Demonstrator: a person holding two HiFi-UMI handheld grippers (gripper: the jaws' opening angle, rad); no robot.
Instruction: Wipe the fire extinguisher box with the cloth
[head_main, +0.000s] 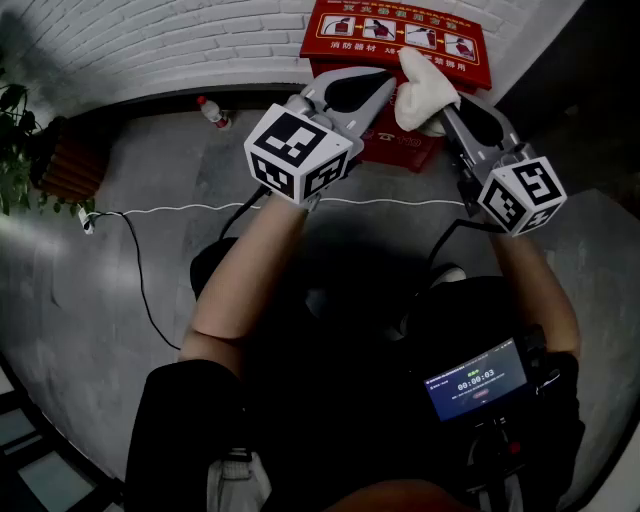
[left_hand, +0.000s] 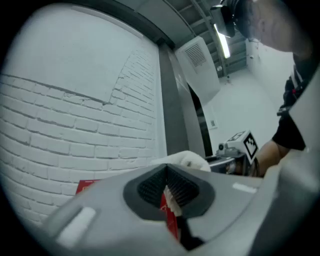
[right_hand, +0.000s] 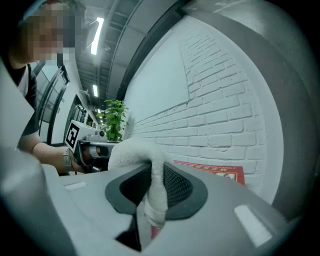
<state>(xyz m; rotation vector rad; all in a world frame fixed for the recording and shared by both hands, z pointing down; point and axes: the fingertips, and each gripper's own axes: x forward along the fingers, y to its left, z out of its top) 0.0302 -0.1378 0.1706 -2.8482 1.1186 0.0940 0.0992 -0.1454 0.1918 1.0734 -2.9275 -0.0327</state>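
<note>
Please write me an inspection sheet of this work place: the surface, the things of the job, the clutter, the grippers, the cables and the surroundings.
Surface: grey floor; the box stands on it against the wall.
Job's things: red fire extinguisher box, with printed panels on top; white cloth, bunched, over the box's front.
Clutter: one bottle lying on the floor, left of the box.
Grippers: left gripper, jaws almost together, nothing clearly held, beside the cloth; right gripper, shut on the cloth.
Cables: white cable across the floor; black cable curving towards the person.
Surroundings: white brick wall; green plant at the left.
</note>
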